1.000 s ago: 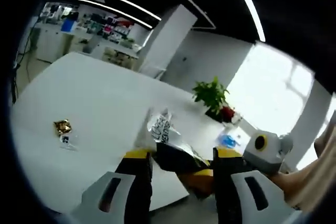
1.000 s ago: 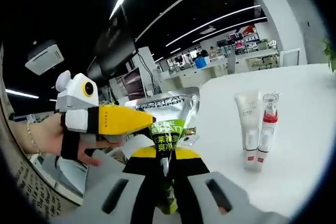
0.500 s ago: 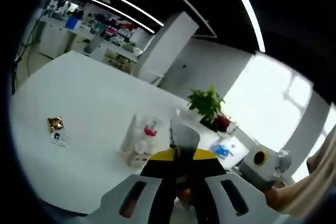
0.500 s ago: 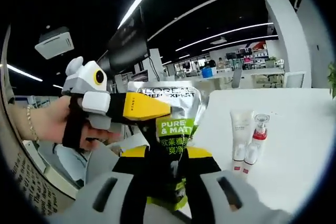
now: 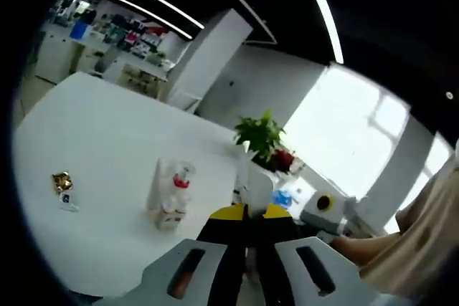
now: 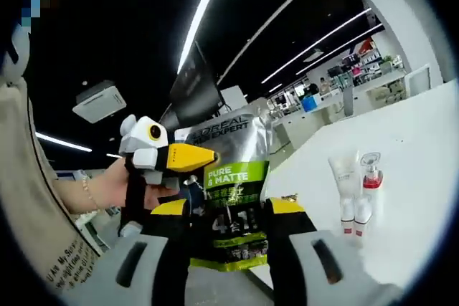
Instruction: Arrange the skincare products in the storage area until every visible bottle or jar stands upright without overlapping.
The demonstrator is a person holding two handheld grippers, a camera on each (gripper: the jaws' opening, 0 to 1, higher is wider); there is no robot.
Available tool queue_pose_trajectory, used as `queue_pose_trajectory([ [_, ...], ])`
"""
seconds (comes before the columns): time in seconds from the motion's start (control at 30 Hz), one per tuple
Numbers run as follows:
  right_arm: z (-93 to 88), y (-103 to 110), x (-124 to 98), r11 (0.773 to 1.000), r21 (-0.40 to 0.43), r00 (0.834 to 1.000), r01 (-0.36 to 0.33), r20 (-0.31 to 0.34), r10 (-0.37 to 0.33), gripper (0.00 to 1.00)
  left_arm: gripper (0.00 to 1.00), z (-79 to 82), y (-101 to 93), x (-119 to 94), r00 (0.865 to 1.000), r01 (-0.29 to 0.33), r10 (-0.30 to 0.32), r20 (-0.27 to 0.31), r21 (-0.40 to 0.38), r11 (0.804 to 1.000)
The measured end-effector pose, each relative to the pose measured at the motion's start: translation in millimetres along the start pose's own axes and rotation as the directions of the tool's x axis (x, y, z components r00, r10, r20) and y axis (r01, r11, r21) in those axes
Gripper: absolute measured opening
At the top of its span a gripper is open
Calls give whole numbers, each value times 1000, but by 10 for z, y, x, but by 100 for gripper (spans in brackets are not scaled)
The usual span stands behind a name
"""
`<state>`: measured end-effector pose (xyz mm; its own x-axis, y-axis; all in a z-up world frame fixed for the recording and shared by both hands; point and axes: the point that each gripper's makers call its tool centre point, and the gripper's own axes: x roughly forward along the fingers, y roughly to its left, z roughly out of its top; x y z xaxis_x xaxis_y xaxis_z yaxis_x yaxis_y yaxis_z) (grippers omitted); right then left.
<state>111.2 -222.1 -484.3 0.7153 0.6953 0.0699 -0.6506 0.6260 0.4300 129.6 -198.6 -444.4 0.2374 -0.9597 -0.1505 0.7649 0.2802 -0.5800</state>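
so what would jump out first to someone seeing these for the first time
A silver and green pouch held up in mid-air: the left hand-held gripper pinches its side while it sits between the right hand-held gripper's jaws. Beyond, a white tube and red-collared pump bottle stand together on the white table.

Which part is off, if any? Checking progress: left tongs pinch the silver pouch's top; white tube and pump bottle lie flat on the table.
Not flat: the white tube and pump bottle stand upright on the table, per the right gripper view. Left tongs do pinch the silver pouch.
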Motion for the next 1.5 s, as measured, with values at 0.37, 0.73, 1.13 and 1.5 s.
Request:
queue_pose_trajectory([
  [0.37, 254, 233, 12, 962, 141, 973, -232, 43, 229, 59, 0, 87, -279, -29, 981, 177, -175, -85, 9, 984],
  [0.73, 298, 110, 37, 934, 299, 979, -198, 106, 174, 5, 0, 176, 38, -20, 991, 112, -115, -67, -43, 993],
  [1.13, 466, 40, 29, 785, 572, 949, -237, 308, 63, 1, 21, 314, 82, 95, 986, 147, -143, 81, -50, 988],
  [1.5, 433, -89, 19, 712, 665, 931, -227, 363, -42, 1, 24, -131, 35, 77, 971, 223, -195, 136, -236, 946],
])
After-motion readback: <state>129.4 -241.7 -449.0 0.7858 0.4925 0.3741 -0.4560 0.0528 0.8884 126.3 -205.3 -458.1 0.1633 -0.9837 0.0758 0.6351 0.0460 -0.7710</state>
